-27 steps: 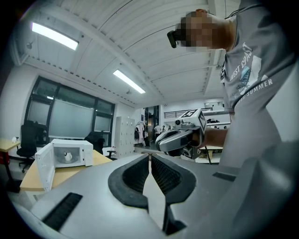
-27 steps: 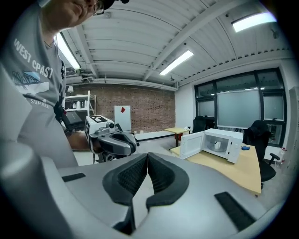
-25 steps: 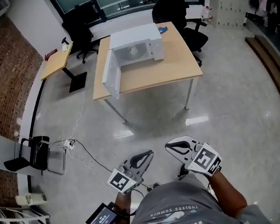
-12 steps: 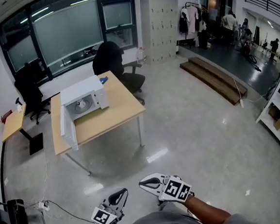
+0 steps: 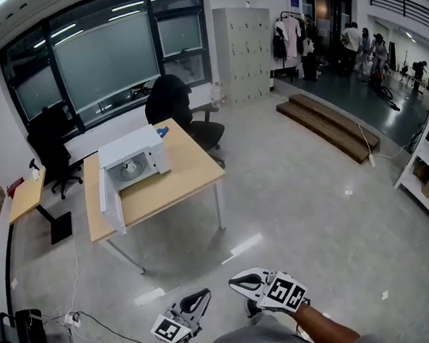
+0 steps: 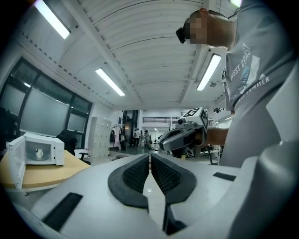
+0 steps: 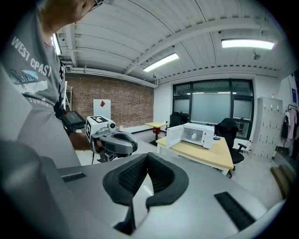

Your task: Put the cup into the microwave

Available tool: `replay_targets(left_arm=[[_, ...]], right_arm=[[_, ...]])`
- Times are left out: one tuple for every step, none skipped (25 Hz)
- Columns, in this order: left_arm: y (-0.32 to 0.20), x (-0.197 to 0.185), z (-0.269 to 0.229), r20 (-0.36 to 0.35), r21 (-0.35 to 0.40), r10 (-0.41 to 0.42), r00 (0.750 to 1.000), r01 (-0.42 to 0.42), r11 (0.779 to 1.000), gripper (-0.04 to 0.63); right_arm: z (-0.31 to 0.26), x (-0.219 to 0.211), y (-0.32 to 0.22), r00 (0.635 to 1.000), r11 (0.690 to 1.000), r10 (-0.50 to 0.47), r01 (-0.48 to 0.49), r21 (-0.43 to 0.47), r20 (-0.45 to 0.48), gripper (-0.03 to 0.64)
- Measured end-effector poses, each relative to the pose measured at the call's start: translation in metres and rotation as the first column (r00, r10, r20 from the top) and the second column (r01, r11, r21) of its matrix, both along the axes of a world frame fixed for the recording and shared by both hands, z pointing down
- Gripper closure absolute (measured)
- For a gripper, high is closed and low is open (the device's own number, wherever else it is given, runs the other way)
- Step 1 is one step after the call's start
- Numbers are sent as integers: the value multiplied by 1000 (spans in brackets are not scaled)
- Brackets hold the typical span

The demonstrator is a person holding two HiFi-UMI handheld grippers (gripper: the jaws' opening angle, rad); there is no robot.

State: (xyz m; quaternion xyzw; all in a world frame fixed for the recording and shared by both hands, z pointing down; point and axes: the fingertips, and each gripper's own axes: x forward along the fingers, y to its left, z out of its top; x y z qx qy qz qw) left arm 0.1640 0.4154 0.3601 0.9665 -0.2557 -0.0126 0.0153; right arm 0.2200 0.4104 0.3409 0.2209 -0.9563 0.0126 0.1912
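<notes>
Head view: the 2 grey hand-held grippers, left gripper (image 5: 202, 298) & right gripper (image 5: 240, 281), sit low by the person's body, each w/ jaws pressed together on nothing. The white box microwave (image 5: 135, 160), door open, stands on the light wooden table (image 5: 189, 178), well apart from both. A small white cup (image 7: 193, 136) seems to be inside it already, so placing looks done. Next move prob. calls for walking over to shut the door.

The person's grey T-shirt (image 7: 33, 65) is showing white print reading "WEST COAST" in large letters, and the word "SUMMER" is running in smaller letters beneath the picture under it. The white sign (image 7: 102, 106) on the brick wall (image 7: 121, 100) is appearing too small to read.
</notes>
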Motion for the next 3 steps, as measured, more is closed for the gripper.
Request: replay_targets(left_arm=[[2,1,0,0,-1,1,1000,-1,1000,568],[3,2,0,0,-3,3,1000,-3,1000,568],[5,2,0,0,-5,4,1000,-4,1000,568]], right_arm=[[-1,1,2,1000,1000,2,-2,-1,1,598],[-1,2,3,1000,1000,4,-4,-2,2,598],[-2,3,5,1000,1000,6,-6,-3,3,598]])
